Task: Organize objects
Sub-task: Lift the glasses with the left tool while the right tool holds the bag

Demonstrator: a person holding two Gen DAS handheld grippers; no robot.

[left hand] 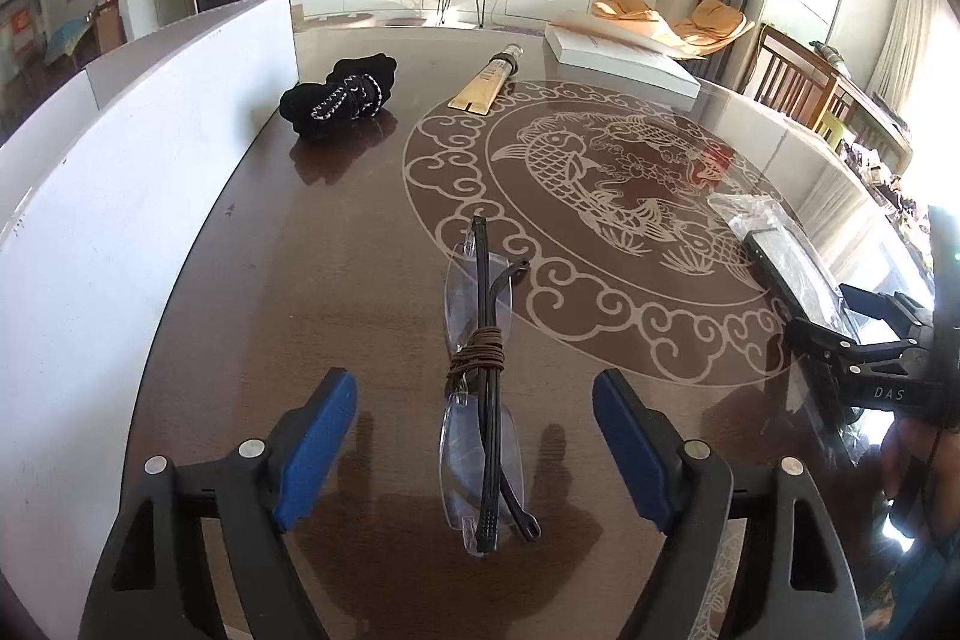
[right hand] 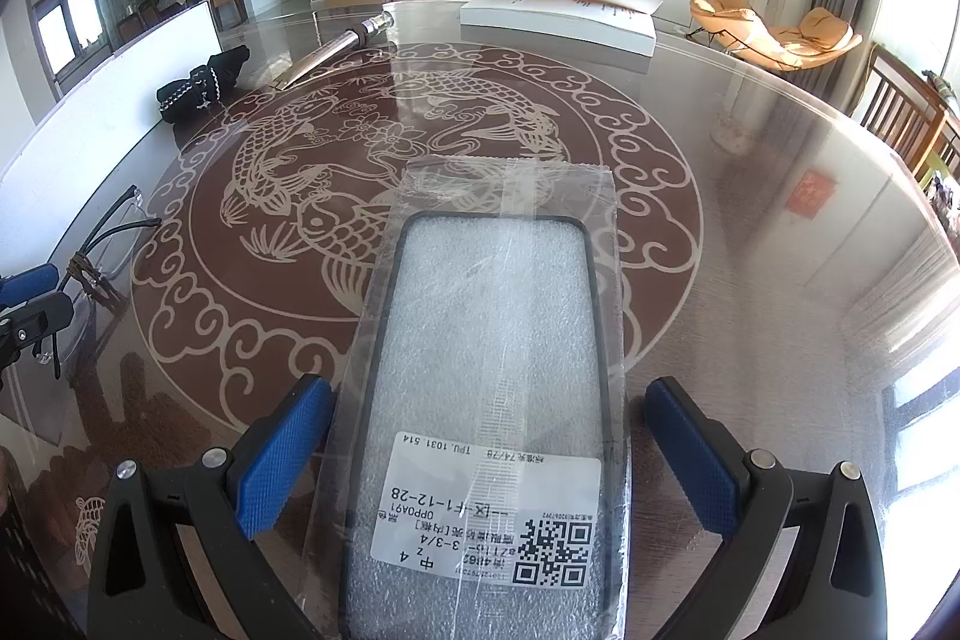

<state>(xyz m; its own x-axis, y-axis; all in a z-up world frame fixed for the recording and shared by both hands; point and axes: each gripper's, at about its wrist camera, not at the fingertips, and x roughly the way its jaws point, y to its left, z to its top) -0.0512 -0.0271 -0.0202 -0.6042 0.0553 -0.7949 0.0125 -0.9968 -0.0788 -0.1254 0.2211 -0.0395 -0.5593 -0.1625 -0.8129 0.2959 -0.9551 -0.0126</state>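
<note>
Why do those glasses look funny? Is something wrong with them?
The folded glasses on the table have brown cord wound around their middle, tying arms and lenses together. That is odd, though I can't see any break.

My table [left hand: 336, 244] is dark wood under a glossy, mirror-smooth top, and my grippers' pads [right hand: 282, 460] are matt blue rubber with a knurled grain on black plastic arms. The glasses [left hand: 480, 388] have clear rimless lenses and brown cord wound round them. The phone case [right hand: 492, 340] sits in crinkly clear plastic over white foam, under a paper label [right hand: 480, 514].
</note>
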